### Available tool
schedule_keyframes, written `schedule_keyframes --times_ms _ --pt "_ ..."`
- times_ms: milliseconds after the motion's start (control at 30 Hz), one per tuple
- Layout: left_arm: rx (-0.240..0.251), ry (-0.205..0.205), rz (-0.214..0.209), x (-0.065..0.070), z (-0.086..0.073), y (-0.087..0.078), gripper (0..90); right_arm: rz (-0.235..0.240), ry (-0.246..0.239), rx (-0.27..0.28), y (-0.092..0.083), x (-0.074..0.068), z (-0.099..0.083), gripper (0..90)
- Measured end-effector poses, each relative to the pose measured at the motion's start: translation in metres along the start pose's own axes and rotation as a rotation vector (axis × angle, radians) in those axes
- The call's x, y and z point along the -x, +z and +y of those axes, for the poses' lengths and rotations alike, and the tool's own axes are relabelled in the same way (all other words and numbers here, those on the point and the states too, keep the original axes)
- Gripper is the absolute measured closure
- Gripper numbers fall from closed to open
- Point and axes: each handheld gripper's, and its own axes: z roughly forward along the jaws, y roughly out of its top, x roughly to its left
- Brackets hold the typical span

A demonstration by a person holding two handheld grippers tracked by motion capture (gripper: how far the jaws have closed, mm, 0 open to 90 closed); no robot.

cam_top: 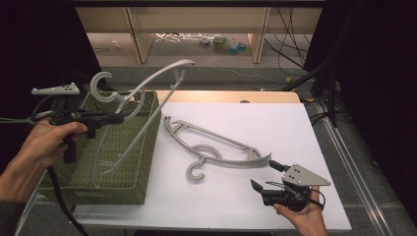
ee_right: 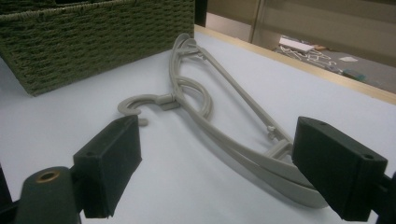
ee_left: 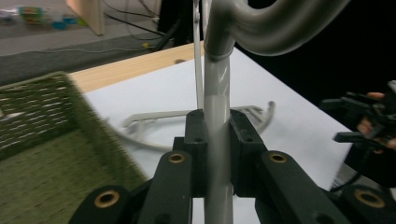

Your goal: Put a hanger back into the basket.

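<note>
Right claw [cam_top: 262, 189] at five o'clock gaped empty beside hanger on worktop [cam_top: 216, 147]. Left claw [cam_top: 117, 118] at nine o'clock clenched raised hanger [cam_top: 147, 98] by neck above basket [cam_top: 130, 189]. One nearly binned, one left, likely.

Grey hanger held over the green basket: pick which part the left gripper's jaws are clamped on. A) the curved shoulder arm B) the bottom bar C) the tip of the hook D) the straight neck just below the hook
D: in the left gripper view the left gripper is shut on the hanger at its straight neck, with the hook curving away just above, over the basket.
</note>
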Motion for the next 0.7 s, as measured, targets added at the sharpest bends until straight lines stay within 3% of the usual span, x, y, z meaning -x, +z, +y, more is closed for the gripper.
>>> schedule_keyframes --times_ms 67,300,467,700 --pt "-0.004 0.006 0.053 -0.012 -0.001 -0.008 79.6 0.008 0.006 -0.01 0.0 0.0 0.0 16.7" --pt "-0.028 0.008 0.125 -0.035 -0.006 -0.017 79.7 0.018 0.006 -0.015 0.0 0.0 0.0 16.8" --pt "-0.037 -0.004 0.157 -0.052 -0.015 -0.021 79.6 0.016 0.004 -0.016 0.0 0.0 0.0 16.8" --pt "-0.041 -0.008 0.157 -0.067 -0.027 -0.025 79.6 0.019 0.003 -0.019 0.0 0.0 0.0 16.7"
